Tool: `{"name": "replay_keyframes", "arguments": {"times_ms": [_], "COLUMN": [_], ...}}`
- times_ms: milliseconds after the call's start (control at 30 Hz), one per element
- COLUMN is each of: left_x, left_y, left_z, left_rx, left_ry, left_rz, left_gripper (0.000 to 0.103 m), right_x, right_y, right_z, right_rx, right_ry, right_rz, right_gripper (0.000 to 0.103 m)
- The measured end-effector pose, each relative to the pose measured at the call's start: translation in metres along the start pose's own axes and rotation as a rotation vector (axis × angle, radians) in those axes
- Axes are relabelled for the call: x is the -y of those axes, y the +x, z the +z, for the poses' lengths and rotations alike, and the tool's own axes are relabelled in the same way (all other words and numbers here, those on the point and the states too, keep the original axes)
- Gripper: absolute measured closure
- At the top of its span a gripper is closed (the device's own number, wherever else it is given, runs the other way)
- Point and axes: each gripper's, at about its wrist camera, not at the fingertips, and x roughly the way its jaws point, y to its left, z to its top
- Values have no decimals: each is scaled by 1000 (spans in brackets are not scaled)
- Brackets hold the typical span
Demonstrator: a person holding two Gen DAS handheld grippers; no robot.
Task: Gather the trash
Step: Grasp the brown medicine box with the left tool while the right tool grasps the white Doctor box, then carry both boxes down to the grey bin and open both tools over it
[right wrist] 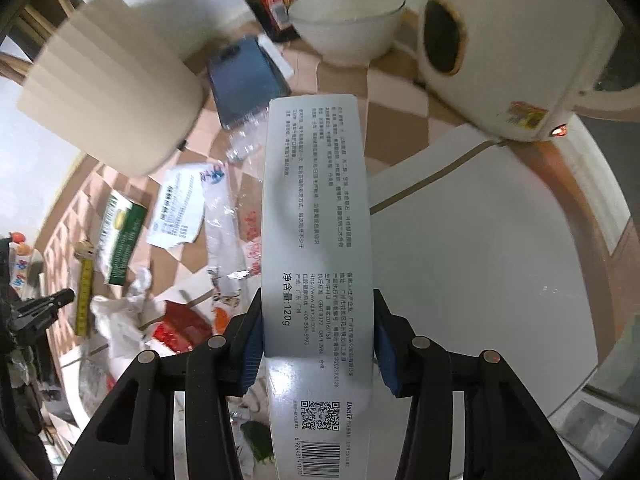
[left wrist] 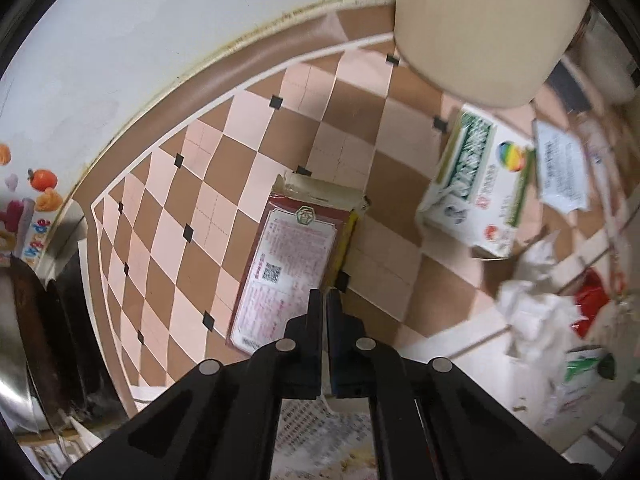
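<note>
so my right claw (right wrist: pixel 318 334) is clamping the long white toothpaste box (right wrist: pixel 316 248) across its width, both blue pads pressed on its edges, box sticking straight out ahead of the claw over the table (right wrist: pixel 460 240). My left claw (left wrist: pixel 324 304) is looking pinched shut, fingers practically touching; there's some printed paper showing under them near the base but I honestly can't tell if it's gripping that or nothing. Just ahead of the left claw the flat red packet (left wrist: pixel 288 256) is lying on the checkered cloth, and off to its right the green-and-white carton (left wrist: pixel 480 184) is sitting tilted. Past that there's crumpled white plastic (left wrist: pixel 532 312), a red wrapper (left wrist: pixel 588 304) and a printed paper slip (left wrist: pixel 560 164) all scattered around. So I'm guessing I'm barely started: one box in hand, no bin in view, most of the litter waiting to be grabbed
</note>
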Motion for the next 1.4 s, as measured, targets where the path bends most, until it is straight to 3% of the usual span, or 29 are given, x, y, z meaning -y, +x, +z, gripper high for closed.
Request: {"name": "replay_keyframes", "arguments": {"times_ms": [67, 167, 200, 233, 267, 367, 400, 500, 567, 800, 1033, 1133, 1267, 1400], "left_x": [-1, -9, -11, -15, -16, -22, -24, -31, -34, -25, -27, -27, -12, 6], "left_y": [-8, 1, 12, 24, 32, 57, 58, 64, 65, 52, -7, -50, -117, -169], "left_z": [-1, -4, -4, -2, 0, 5, 6, 13, 15, 4, -12, -19, -67, -125], "left_rx": [28, 16, -11, -33, -44, -93, -82, -80, -74, -40, 111, 208, 357, 435], "left_ry": [-15, -19, -10, 0, 3, 14, 14, -14, -26, -50, -156, -209, -266, -284], "left_rz": [-23, -19, 6, 26, 45, 61, 74, 31, -14, 3, 53, 67, 85, 69], "left_gripper": [101, 89, 72, 47, 38, 31, 21, 23, 37, 42, 43, 43, 43, 43], "right_x": [2, 1, 1, 2, 6, 9, 7, 5, 3, -8, -15, -20, -30, -42], "right_y": [-12, -16, -15, -13, -14, -11, -9, -5, -1, 0, -29, -49, -88, -129], "right_z": [-4, -7, -7, -7, -7, -3, -1, 2, 4, 6, 3, 1, -17, -56], "right_rx": [11, 8, 3, 0, -5, -14, -16, -21, -30, -9, 60, 112, 180, 232], "right_ry": [8, 24, 29, 33, 36, 43, 41, 38, 39, 13, -11, -21, -36, -67], "right_rz": [16, 36, 41, 44, 48, 59, 64, 72, 80, 71, 88, 96, 117, 129], "right_gripper": [54, 54, 54, 54, 53, 53, 53, 53, 53, 54, 54, 54, 54, 54]}}
